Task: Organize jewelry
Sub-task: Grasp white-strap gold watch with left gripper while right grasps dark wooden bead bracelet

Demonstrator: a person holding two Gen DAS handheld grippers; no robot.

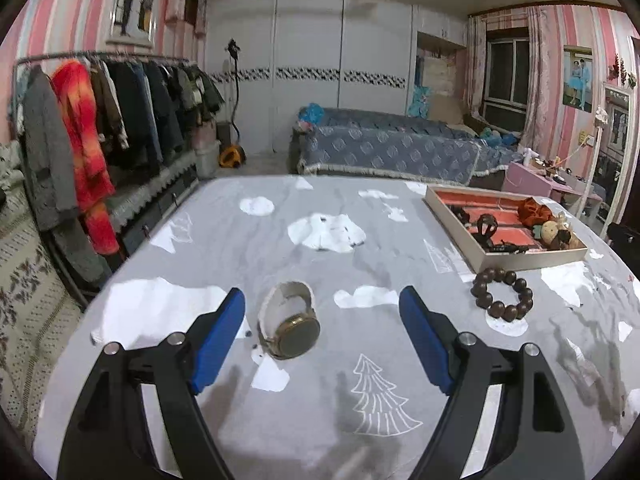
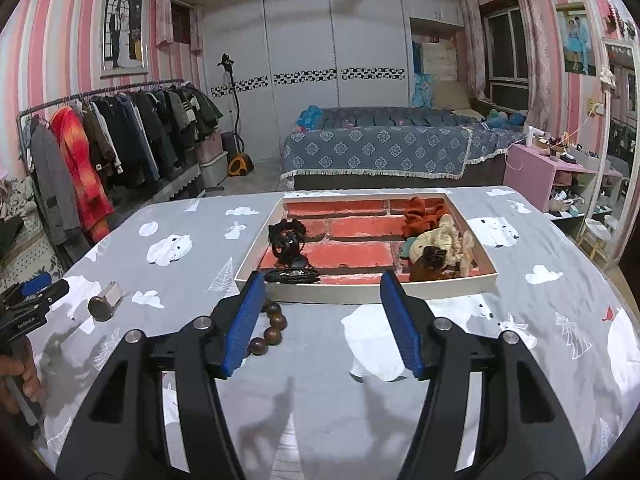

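Bedroom clutter rings the scene: a clothes rack [image 1: 100, 120], a blue-covered bed [image 2: 380, 152] and white wardrobe doors behind a table [image 1: 280, 248] draped in grey cloth printed with polar bears and trees. On that cloth, toward the far right, sits a shallow white tray [image 2: 440, 286] with a brick-pattern floor, already holding scrunchies [image 2: 424, 210] and a dark hair claw [image 2: 286, 240].

Two pieces remain loose on the cloth. Just in front of the tray's near edge lies a bead bracelet [image 1: 502, 294] of dark wooden beads. Likely strung on elastic, it should be light and floppy, and pinching one side of the ring across a bead or two would serve best. Farther left lies a watch [image 1: 290, 320] with a gold case and pale band standing in a loop. The case is rigid, smooth and probably slippery, its glass open to scratching, so the band looks the safer hold.

The left gripper [image 1: 322, 312] has its jaws spread wide with the watch lying between them, untouched. The right gripper [image 2: 322, 312] is likewise parted and empty, the bracelet lying partly behind its left finger; whether it touches the beads is hard to tell.
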